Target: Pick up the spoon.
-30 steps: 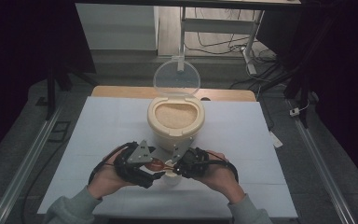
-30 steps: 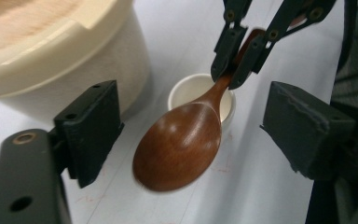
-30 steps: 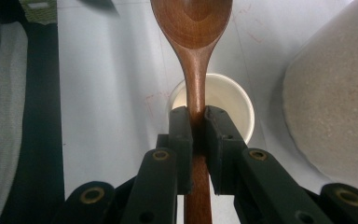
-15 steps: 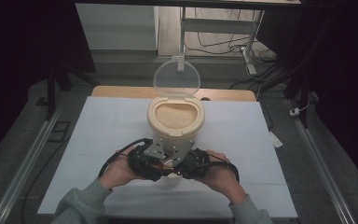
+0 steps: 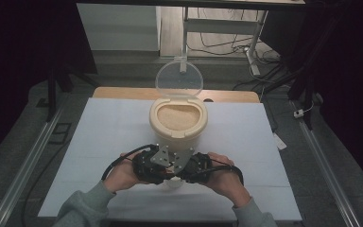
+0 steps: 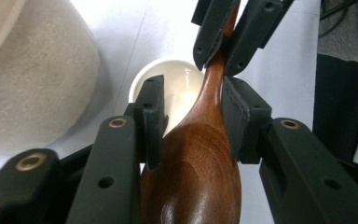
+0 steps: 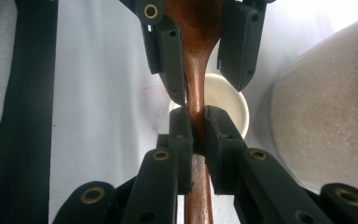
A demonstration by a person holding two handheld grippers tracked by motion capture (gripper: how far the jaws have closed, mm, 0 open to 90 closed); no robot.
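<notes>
Slippage is what I am worrying about most. I am holding a wooden spoon [image 6: 200,154] between my two claws, just above a small white bowl [image 7: 223,100] that is sitting on the white surface [image 5: 99,127], close in front of the big beige rice container [image 5: 178,120] with its clear lid [image 5: 179,78] standing open.

My right claw [image 7: 195,122] is clamped on the narrow handle; in the right gripper view its jaws are pressing the wood from both sides. My left claw [image 6: 193,121] is straddling the spoon where the neck widens into the bowl end. Its jaws are standing apart: the right-hand one in the left gripper view is lying against the wood, while the other is showing a sliver of white bowl between itself and the spoon. So I am judging the right claw to be carrying the weight alone for now.

Trouble could be coming from several places:
- If I am letting go with the right claw before the left is truly biting, the spoon is dropping into the white bowl or knocking it over.
- The wood is looking polished and curved where the left claw is closing, so the jaws may be sliding toward the thinner neck and tilting the spoon.
- Both claws are working nearly tip to tip, so they may be bumping each other and twisting the handle.
- The rice container is sitting just beside us, and a swing of either hand could be striking its wall.
</notes>
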